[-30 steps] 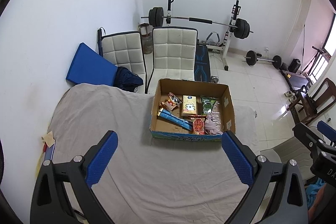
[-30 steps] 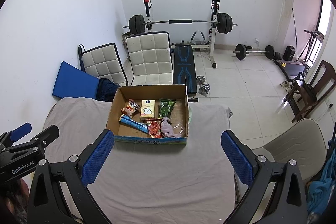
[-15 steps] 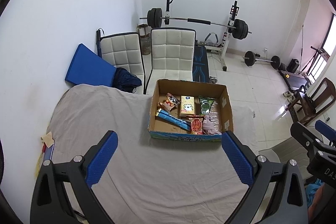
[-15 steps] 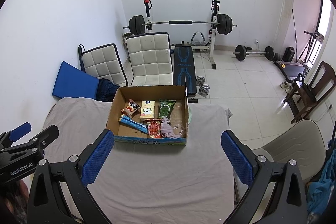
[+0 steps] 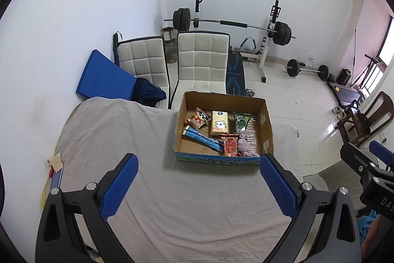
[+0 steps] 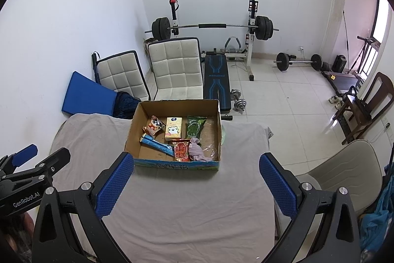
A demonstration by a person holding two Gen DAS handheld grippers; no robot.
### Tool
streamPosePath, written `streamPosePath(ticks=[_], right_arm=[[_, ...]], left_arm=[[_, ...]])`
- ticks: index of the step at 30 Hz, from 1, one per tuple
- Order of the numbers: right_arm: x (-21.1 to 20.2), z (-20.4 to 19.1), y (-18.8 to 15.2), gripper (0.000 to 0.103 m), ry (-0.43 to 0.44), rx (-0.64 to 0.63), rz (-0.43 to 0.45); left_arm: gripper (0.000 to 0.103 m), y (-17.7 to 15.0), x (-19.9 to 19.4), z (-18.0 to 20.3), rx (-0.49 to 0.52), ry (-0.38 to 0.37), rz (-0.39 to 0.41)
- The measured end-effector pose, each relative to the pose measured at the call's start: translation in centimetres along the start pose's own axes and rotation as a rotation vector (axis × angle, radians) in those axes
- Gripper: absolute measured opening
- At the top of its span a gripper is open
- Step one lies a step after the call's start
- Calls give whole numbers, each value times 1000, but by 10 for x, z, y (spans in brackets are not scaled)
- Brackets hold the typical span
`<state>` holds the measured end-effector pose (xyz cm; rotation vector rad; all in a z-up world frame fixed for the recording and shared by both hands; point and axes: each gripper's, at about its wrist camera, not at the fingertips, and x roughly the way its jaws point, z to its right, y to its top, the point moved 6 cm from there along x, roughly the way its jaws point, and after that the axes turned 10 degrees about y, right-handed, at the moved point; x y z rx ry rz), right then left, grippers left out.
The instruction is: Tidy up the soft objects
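Nearest the lenses, both tools stand with fingers spread wide and nothing between them. The left hand-held gripper [image 5: 198, 185] and the right hand-held gripper [image 6: 197, 185] hang side by side above the cloth-covered bench [image 5: 192, 213], tilted downward and forward; each shows at the edge of the other's view. No part of either touches the cloth.

Ahead of both, at mid-bench, sits the cardboard box [image 6: 176, 165]. All the soft objects lie inside it: a blue tube [image 6: 157, 145] slanting along the floor nearer the left tool, a red packet [image 6: 181, 151] and a crumpled pink cloth [image 6: 197, 152] against the near wall, and beyond them a cartoon pouch [image 6: 154, 128], a yellow packet [image 6: 173, 128] and a green packet [image 6: 194, 126]. No item lies on the bench outside the box. That layout fits either sorted goods already stowed or a stock awaiting removal; the pictures do not settle which.

Risks, as judged: the near wall stands between the tools and the contents, so a low approach could push the box along the loose cloth. The packets overlap, so a wide grasp may take two. Soft wrappers may slip or crush.

Beyond the bench: two white chairs [image 6: 174, 68] and a barbell rack [image 6: 211, 27].
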<state>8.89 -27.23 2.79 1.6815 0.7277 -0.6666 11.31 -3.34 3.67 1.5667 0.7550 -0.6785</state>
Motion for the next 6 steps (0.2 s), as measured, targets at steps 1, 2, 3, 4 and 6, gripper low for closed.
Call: streamPosePath(ticks=[1,2,3,4,6], right_arm=[[0,0,0,103,0,0,0],[0,0,0,103,-2,-1,2],[0,1,0,103,1,1,2],[0,0,0,103,4,3,0],[-1,0,0,103,0,0,2]], left_arm=[[101,0,0,1,-1,0,1],[101,1,0,1,-1,0,2],[101,-1,0,0,-2,0,3],[101,-1,0,1,-3,1,6],[101,-6,0,0,-7,2,7]])
